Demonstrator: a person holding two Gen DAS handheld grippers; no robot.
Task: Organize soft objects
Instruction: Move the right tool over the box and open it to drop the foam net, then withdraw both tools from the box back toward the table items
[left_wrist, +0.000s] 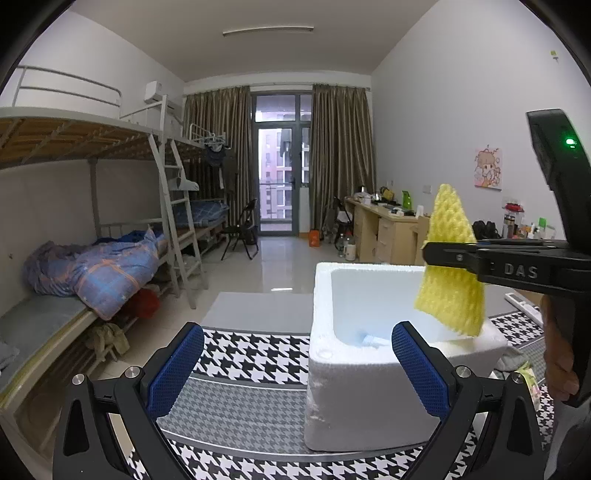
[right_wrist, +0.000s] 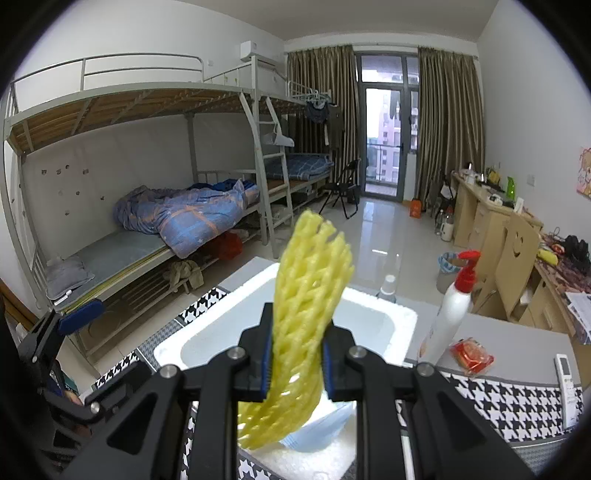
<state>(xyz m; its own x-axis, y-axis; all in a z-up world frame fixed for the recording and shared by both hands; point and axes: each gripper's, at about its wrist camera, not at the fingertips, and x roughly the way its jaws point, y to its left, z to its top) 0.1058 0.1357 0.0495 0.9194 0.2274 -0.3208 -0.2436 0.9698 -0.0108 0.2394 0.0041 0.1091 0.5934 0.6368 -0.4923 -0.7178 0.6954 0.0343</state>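
A yellow foam net sleeve (right_wrist: 310, 295) stands upright between the blue pads of my right gripper (right_wrist: 295, 365), which is shut on it. In the left wrist view the same net sleeve (left_wrist: 452, 258) hangs over the right rim of a white foam box (left_wrist: 354, 376), with the right gripper (left_wrist: 448, 256) reaching in from the right. Inside the foam box (right_wrist: 391, 328) lies something pale blue (right_wrist: 317, 432), partly hidden. My left gripper (left_wrist: 297, 363) is open with nothing between its blue pads, close in front of the box.
The box stands on a table with a houndstooth cloth (left_wrist: 251, 354). A white pump bottle (right_wrist: 452, 306), a red packet (right_wrist: 472, 355) and a remote control (right_wrist: 567, 384) lie to the right of the box. Bunk beds (left_wrist: 92, 258) line the left wall, desks (left_wrist: 391, 229) the right.
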